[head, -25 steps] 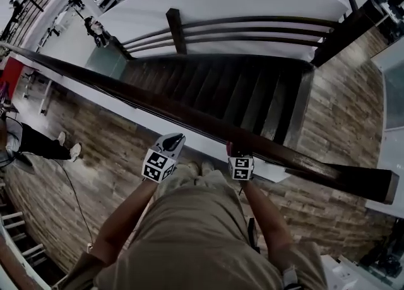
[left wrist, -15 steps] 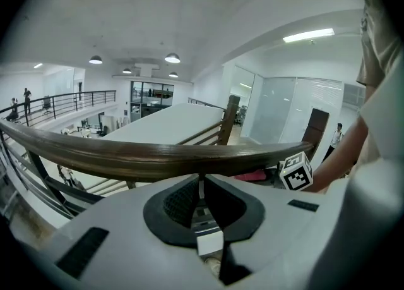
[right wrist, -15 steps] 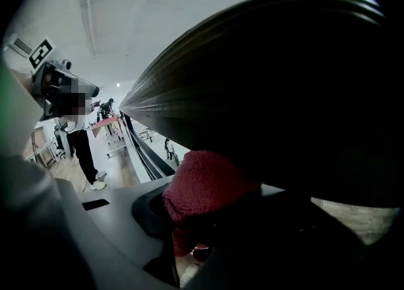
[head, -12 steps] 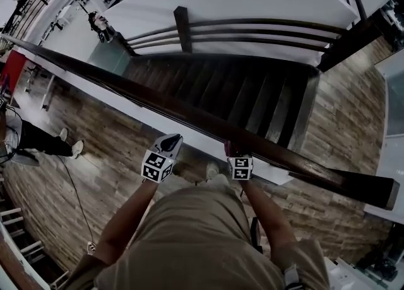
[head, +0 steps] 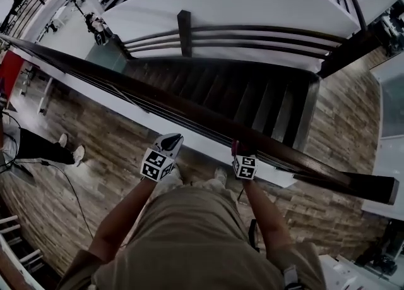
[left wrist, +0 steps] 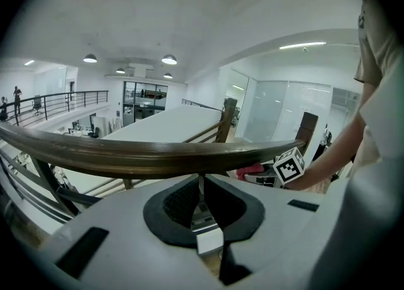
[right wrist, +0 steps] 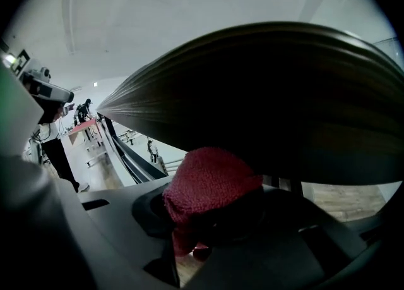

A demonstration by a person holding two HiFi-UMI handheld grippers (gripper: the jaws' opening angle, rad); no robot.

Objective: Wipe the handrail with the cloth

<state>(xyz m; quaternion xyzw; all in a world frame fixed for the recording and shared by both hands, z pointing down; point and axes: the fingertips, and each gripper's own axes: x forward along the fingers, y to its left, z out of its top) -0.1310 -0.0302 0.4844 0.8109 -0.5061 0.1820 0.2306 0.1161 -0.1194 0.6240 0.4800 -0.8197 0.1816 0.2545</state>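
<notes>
Handrail of dark polished wood (head: 158,105) slants across above the stairwell, and the knitted red cloth (right wrist: 208,181) is up against its near side, clenched in the right gripper (head: 240,151). Left gripper (head: 172,141), just short of the rail, is clamped on nothing. My worry: the cloth drags, works loose and drops down the stairs.

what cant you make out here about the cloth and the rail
- Right gripper view: where the cloth meets the handrail lies in shadow; contact unclear.
- Head view: the right gripper covers the cloth; only a pink sliver shows.
- Left gripper view: the cloth is too small to read.
- All views: dust on the dark handrail cannot be seen.
</notes>
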